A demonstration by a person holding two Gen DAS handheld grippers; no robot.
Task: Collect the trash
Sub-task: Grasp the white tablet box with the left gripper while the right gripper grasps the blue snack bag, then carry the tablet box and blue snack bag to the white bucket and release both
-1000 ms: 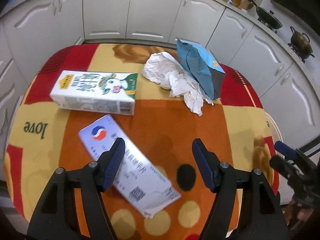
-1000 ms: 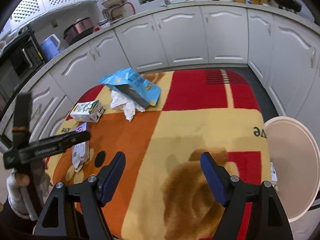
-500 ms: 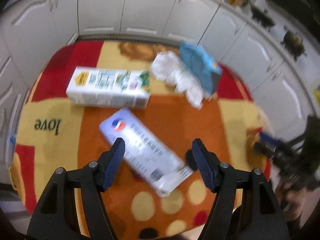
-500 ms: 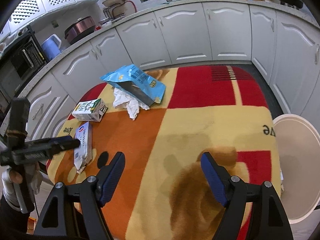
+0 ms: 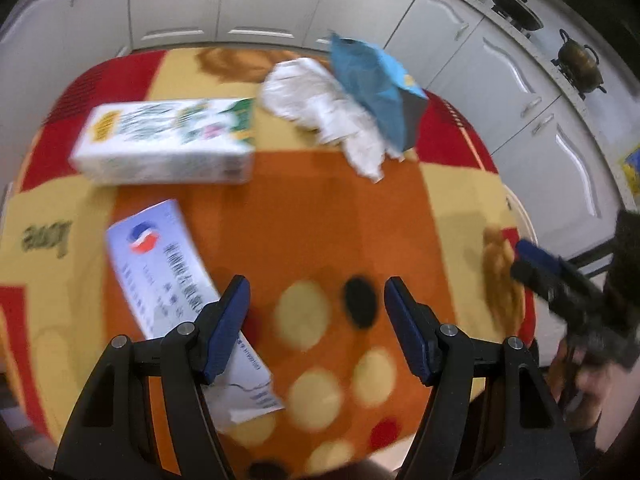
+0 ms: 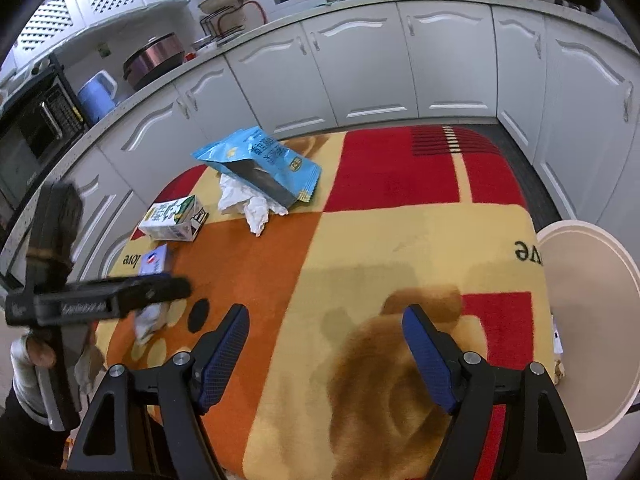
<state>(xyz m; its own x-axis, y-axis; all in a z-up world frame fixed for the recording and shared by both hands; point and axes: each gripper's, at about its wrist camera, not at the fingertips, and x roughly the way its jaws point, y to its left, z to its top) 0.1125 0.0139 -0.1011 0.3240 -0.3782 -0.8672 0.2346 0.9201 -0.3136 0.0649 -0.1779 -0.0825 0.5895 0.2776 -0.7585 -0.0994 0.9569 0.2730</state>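
Note:
Trash lies on a patterned cloth-covered table [image 5: 312,208]: a white and green milk carton [image 5: 168,140], a flat white and blue carton [image 5: 168,280], crumpled white paper [image 5: 328,116] and a blue snack bag [image 5: 380,92]. My left gripper [image 5: 316,304] is open and empty above the table's near edge, its left finger over the flat carton. My right gripper [image 6: 326,340] is open and empty over the table's other side. The right wrist view shows the milk carton [image 6: 172,220], the paper [image 6: 248,204], the bag [image 6: 264,160] and the left gripper [image 6: 176,288].
A round white bin [image 6: 588,320] stands beside the table at the right of the right wrist view. White kitchen cabinets [image 6: 360,72] curve around the table. The right gripper [image 5: 532,256] shows at the right edge of the left wrist view.
My left gripper has shifted right and slightly forward, so the flat carton now sits at its left finger. The right gripper has barely moved.

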